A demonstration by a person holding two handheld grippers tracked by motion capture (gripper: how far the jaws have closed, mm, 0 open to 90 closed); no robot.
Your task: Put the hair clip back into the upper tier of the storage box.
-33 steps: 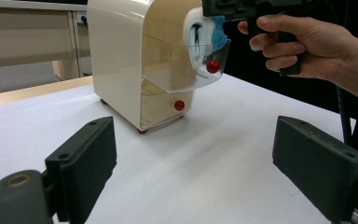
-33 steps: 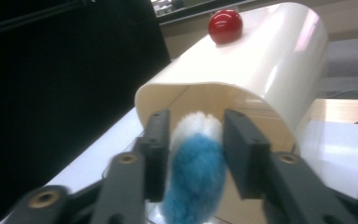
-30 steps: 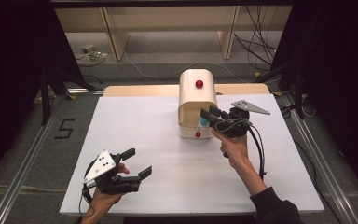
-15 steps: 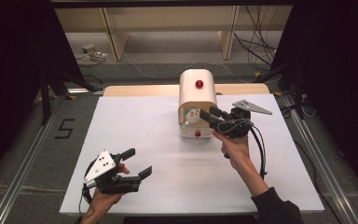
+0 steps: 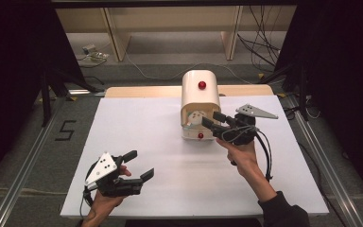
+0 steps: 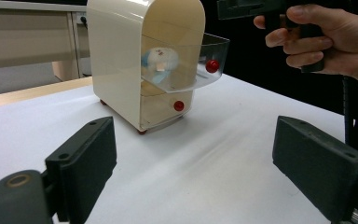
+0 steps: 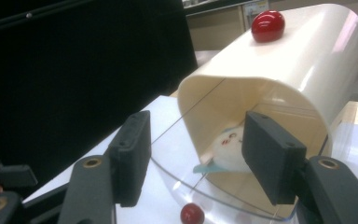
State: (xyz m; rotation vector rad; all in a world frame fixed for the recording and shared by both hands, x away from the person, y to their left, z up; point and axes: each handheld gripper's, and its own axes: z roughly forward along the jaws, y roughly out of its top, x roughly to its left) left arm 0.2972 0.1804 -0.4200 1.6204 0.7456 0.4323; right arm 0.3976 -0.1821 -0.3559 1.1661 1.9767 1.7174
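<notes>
A cream arch-topped cabinet (image 5: 200, 94) (image 6: 121, 56) (image 7: 284, 60) with a red knob on top stands at the table's far middle. Its clear upper drawer (image 6: 200, 65) (image 7: 177, 186) is pulled out, and a small white plush toy (image 6: 161, 58) (image 7: 226, 147) lies inside. The lower drawer (image 6: 163, 109) is closed. My right gripper (image 5: 210, 118) (image 7: 198, 140) is open at the drawer's front, one jaw on each side above its rim, holding nothing. My left gripper (image 5: 141, 164) (image 6: 196, 154) is open and empty near the front left edge, pointing at the cabinet.
The white table board (image 5: 146, 127) has a wooden strip (image 5: 137, 91) along its far edge. Metal rails (image 5: 23, 175) run along the floor on both sides. Cables (image 5: 264, 42) lie on the floor behind, and dark curtains hang left and right.
My right gripper has shifted slightly left, closer over the pulled-out drawer. The left gripper has stayed put.
</notes>
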